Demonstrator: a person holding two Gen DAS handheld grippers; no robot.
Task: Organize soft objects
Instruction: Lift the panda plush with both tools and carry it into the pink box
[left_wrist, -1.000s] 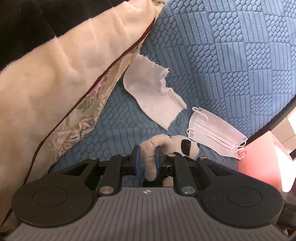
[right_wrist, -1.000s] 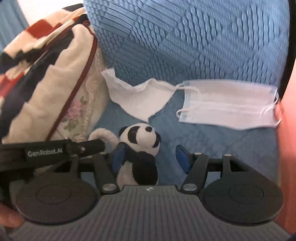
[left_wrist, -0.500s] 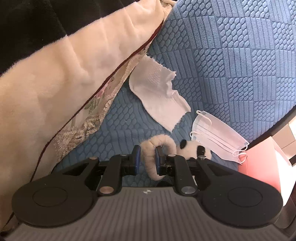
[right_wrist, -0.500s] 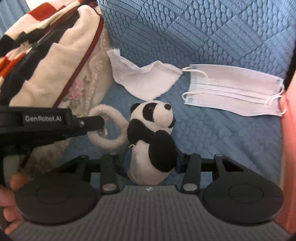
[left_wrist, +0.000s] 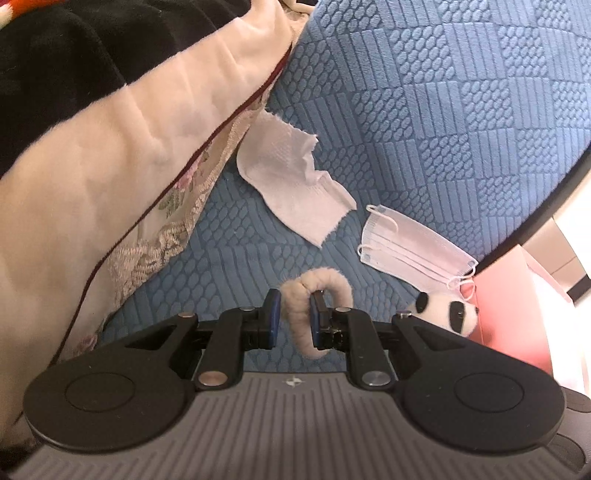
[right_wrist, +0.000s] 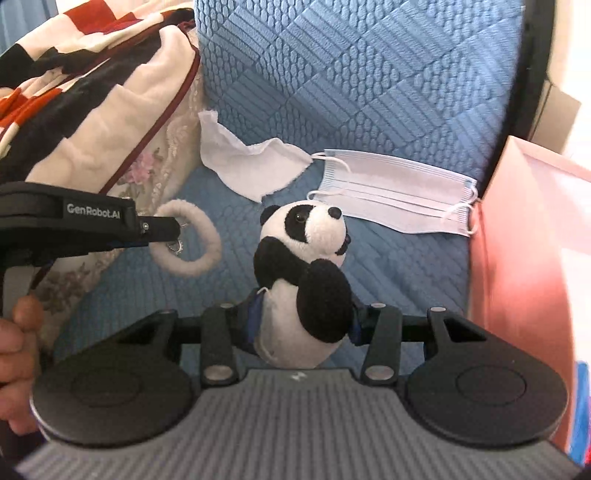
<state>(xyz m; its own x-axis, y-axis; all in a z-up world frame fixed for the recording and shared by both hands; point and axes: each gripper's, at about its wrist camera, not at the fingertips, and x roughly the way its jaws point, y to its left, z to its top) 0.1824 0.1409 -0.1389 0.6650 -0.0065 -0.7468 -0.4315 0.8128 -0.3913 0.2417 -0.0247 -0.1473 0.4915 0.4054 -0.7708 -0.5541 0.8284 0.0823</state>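
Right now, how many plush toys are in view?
1: a black-and-white plush panda, upright between the right gripper fingers above the blue textured seat cushion. The fluffy cream fabric ring in the left gripper isn't counted. Others may be hidden.

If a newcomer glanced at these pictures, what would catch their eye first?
The panda plush, clamped in the right gripper, stands out against the blue cushion. Beside it, the left gripper pinches a fuzzy ring, and a face mask lies behind.
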